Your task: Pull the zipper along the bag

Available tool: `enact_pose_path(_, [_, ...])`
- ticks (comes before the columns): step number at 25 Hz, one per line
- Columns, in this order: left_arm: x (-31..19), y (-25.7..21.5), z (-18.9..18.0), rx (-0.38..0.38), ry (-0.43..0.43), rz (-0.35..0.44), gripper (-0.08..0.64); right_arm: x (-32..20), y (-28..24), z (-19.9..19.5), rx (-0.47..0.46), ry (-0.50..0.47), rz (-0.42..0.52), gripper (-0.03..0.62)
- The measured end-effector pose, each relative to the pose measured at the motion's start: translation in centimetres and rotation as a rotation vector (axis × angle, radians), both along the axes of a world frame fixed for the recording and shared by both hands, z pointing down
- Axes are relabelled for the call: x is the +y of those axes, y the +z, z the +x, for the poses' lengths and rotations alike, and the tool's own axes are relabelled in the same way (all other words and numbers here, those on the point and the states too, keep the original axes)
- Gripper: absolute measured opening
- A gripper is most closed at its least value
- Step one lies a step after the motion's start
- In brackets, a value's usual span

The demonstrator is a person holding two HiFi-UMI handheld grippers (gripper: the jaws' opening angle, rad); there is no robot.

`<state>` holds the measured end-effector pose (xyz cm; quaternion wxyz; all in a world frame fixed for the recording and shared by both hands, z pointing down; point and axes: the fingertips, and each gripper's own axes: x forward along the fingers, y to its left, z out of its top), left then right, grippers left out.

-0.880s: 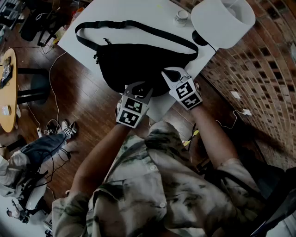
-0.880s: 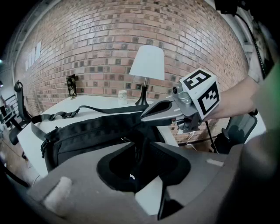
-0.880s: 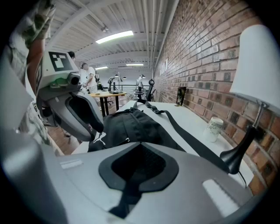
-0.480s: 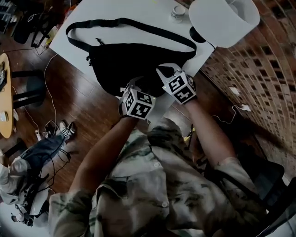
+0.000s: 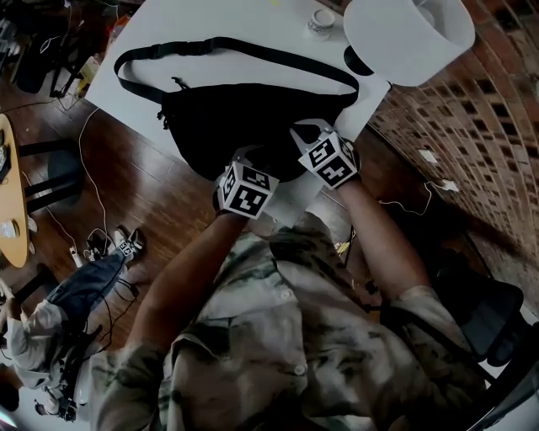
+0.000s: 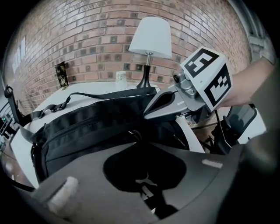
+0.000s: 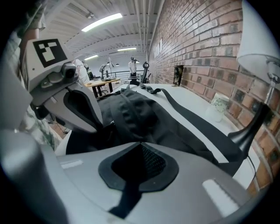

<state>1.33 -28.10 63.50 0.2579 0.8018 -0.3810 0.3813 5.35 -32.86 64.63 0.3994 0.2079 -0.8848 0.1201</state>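
Observation:
A black waist bag (image 5: 244,118) lies on the white table (image 5: 210,21), its strap (image 5: 253,49) looped along the far side. My left gripper (image 5: 250,155) is at the bag's near edge. In the left gripper view the left gripper (image 6: 134,139) is shut on the small zipper pull (image 6: 135,133) on the bag (image 6: 87,124). My right gripper (image 5: 305,131) is close beside it on the right. In the right gripper view the right gripper (image 7: 140,143) is shut on a bunched fold of the bag (image 7: 133,111). The teeth of the zipper are hard to make out against the black fabric.
A white lamp (image 5: 408,34) and a small cup (image 5: 320,20) stand at the table's far right corner, by the brick wall. The bag overhangs the table's near edge. Below it are a wooden floor with cables (image 5: 101,240) and a round wooden table (image 5: 12,194) at the left.
The left gripper has twisted on the spot, so its marker cube shows another face. Both grippers stay at the bag's near edge. The bag has slid slightly left in view.

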Motion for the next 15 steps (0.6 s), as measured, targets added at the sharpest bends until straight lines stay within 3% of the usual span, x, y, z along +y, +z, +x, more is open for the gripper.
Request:
enact_pose_path(6, [0.2,-0.2,-2.3,0.047,0.044,-0.048,0.025,-0.1,0.2,0.1,0.021,0.03,-0.071,0.005])
enact_pose_path(15, [-1.3,-2.1,-5.5,0.113,0.152,-0.058,0.025,-0.4,0.4,0.3,0.05,0.082,-0.09,0.005])
